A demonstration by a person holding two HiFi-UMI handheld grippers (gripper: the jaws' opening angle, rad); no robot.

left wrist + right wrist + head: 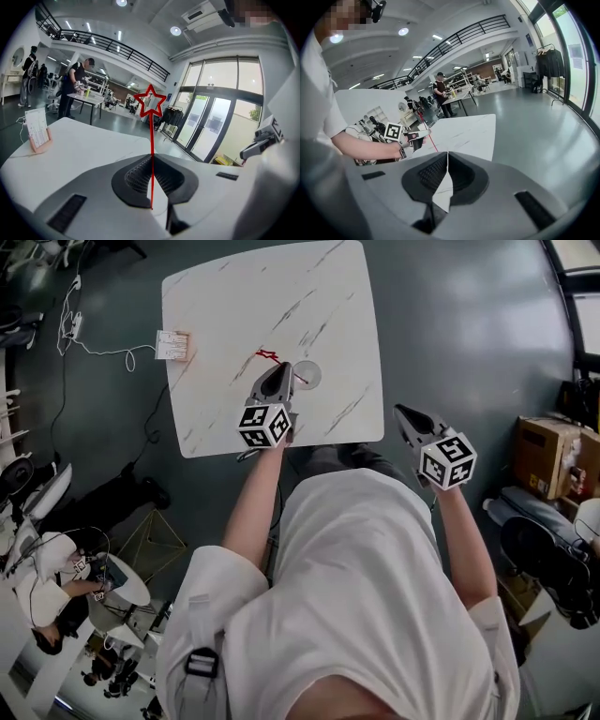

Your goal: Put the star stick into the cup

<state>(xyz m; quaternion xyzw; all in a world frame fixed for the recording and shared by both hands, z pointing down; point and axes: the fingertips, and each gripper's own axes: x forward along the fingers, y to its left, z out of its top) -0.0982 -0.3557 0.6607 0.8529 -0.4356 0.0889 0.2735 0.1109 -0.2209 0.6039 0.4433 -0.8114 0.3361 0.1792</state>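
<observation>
The star stick (151,136) is in my left claw (151,159), and the jaws are pressed together on its shaft, with almost no gap between them. In the left gripper view its long axis goes straight up the picture, from between the dark ribbed pads to beyond the tips, and the star is at the far end. From the head view the stick lies slantwise just beside the cup (312,371): the star end points away from the cup, to its left, and the plain end comes toward the cup's rim. I cannot tell if that end is already over the opening. The stick is a very thin, straight red rod. Its star is only a red outline with five points and a hollow middle. The cup is clear and round, seen from above, and it stands on a smooth white table (234,315) with grey marble veins and rounded corners. My right claw (447,157) is well apart from the cup, to its right and nearer to me. Its jaws meet at the tips and hold nothing.
</observation>
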